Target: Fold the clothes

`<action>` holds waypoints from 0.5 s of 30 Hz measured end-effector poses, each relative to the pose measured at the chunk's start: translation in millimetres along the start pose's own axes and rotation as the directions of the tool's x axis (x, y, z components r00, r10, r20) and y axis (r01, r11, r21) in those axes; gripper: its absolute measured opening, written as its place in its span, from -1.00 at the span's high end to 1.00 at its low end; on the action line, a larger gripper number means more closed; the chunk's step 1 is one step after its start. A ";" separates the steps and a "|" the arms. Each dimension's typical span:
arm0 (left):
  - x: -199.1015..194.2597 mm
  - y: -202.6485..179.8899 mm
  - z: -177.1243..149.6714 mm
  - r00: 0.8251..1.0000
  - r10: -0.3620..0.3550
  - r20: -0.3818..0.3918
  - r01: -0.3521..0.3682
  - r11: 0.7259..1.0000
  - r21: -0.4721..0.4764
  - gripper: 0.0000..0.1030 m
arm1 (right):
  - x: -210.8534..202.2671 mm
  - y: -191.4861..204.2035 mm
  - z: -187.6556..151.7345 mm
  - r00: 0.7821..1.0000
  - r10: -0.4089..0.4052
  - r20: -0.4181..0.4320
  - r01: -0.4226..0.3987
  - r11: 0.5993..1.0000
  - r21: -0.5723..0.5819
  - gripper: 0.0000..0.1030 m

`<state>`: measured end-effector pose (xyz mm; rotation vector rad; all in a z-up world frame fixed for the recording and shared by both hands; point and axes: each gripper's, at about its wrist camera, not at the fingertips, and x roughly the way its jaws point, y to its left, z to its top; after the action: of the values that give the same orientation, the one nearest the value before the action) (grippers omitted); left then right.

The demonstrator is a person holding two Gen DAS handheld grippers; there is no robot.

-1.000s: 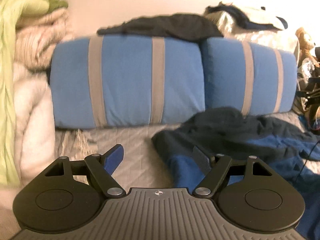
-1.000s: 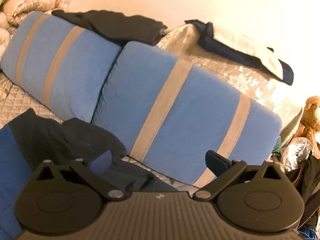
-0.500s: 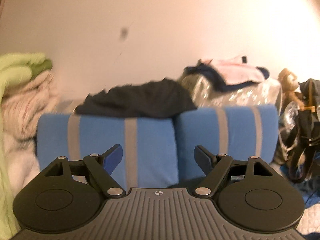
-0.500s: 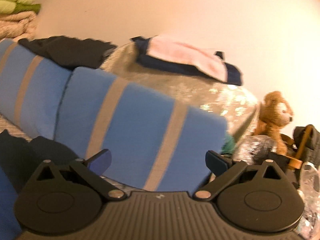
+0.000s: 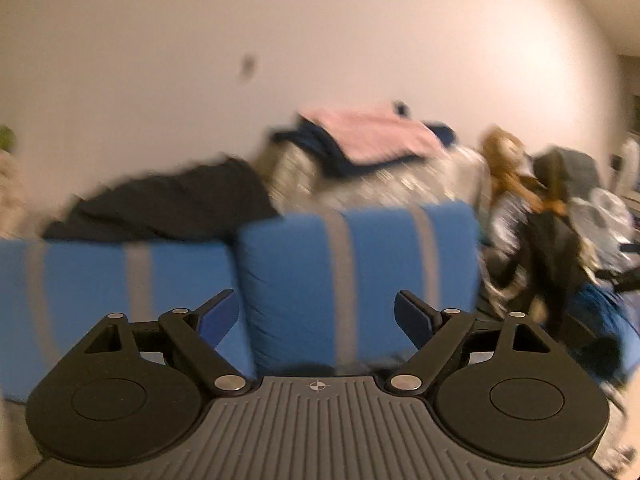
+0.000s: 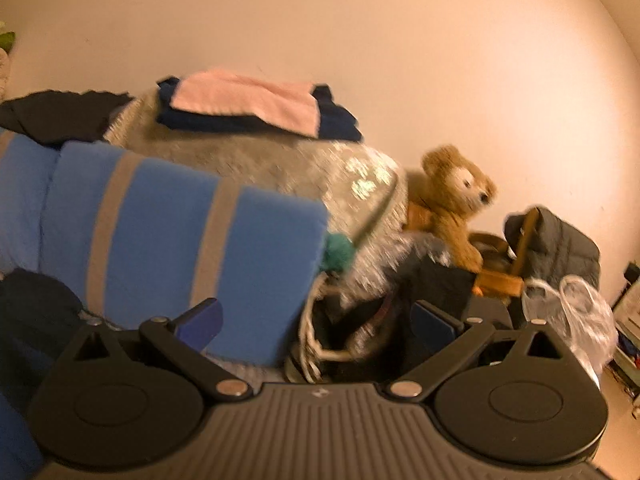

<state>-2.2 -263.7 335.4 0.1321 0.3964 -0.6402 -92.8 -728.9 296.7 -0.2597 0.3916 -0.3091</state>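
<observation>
Left gripper (image 5: 316, 312) jaws opening, nothing between | right gripper (image 6: 316, 320) spread, empty | dark garment (image 6: 32, 312) low left on bed | blue striped pillows (image 5: 352, 280) | folded pink-and-navy clothes (image 6: 248, 108) | teddy bear (image 6: 452, 200) | bare wall (image 5: 320, 40)

Empty tool (image 6: 316, 322) before teddy bear (image 6: 452, 200)

No words, brand names or numbers can be read in either view. The only sign is a small white crosshair mark (image 5: 318, 386) on the grey ribbed housing (image 5: 320, 432) in the left wrist view.
</observation>
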 end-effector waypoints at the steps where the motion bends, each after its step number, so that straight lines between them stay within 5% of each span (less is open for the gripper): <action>1: 9.9 -5.7 -10.3 0.999 -0.025 -0.020 0.025 1.000 -0.002 -0.67 | -0.9 -6.1 -9.5 1.000 -0.004 -0.012 0.004 1.000 0.011 -1.00; 9: 73.1 -36.0 -88.1 0.975 -0.168 -0.146 0.152 0.981 -0.118 -0.67 | -1.5 -39.4 -91.5 0.990 -0.057 -0.126 0.065 0.996 0.061 -1.00; 15: 83.9 -55.4 -124.8 0.964 -0.207 -0.166 0.189 0.975 -0.117 -0.67 | -8.3 -57.8 -161.6 0.978 -0.079 -0.195 0.095 0.993 0.073 -1.00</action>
<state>-14.2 -324.4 187.5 0.0532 0.6184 -0.8073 -180.5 -809.5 172.9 -0.1671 0.5571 -0.4372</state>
